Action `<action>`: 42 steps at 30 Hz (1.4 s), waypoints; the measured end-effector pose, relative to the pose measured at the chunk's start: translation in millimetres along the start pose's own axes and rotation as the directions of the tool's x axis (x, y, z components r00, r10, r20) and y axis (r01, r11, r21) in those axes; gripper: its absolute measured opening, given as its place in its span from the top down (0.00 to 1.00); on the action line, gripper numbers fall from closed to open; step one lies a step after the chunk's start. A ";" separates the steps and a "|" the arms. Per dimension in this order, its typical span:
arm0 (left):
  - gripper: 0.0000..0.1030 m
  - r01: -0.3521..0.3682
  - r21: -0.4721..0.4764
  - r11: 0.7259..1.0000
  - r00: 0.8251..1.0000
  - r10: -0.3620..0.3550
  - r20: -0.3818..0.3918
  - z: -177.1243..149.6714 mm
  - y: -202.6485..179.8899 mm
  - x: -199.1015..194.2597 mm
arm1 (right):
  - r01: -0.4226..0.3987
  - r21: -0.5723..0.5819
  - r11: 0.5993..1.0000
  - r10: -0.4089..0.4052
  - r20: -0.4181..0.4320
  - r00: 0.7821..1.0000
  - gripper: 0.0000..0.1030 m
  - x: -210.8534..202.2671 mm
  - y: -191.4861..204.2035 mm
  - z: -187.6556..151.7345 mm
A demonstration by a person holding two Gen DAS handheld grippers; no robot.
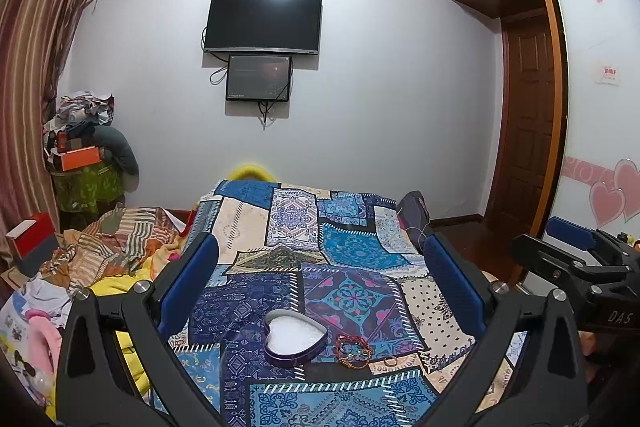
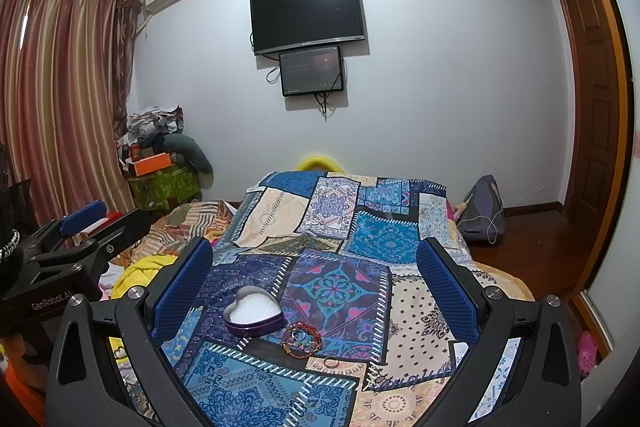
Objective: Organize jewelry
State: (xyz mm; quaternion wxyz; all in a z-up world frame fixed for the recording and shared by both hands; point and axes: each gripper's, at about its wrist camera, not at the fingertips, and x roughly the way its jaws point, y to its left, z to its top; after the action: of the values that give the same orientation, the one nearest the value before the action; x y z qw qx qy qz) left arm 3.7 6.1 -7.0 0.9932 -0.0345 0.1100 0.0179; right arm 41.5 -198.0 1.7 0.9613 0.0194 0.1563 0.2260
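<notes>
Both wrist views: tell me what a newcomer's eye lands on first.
The blue patchwork bedspread fills the middle, with an open heart-shaped tin lying on it between the open gripper fingers. Just right of the tin lie a beaded bracelet and a small ring. A dark TV hangs on the far wall.

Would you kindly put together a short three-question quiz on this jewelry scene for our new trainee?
1. True or false: the heart-shaped tin on the patchwork bedspread already holds jewelry.
2. Which lies closest to the tin: A) the small ring, B) the beaded bracelets, C) the orange box?
3. Fill in: both the left hand-held gripper and the right hand-held gripper have jaws that are ____.

Key:
1. False; only white lining shows inside.
2. B
3. open
</notes>
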 end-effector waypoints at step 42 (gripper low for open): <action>0.00 0.001 0.006 1.000 1.000 -0.001 -0.004 2.4 -0.9 2.2 | 0.002 -0.002 1.000 -0.002 -0.006 1.000 0.02 2.0 -1.4 -2.2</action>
State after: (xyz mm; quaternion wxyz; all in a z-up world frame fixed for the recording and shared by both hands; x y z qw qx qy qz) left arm 6.3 5.4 -5.1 0.9930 -0.0317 0.1121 0.0172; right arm 43.1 -198.4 -1.1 0.9611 0.0176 0.1591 0.2251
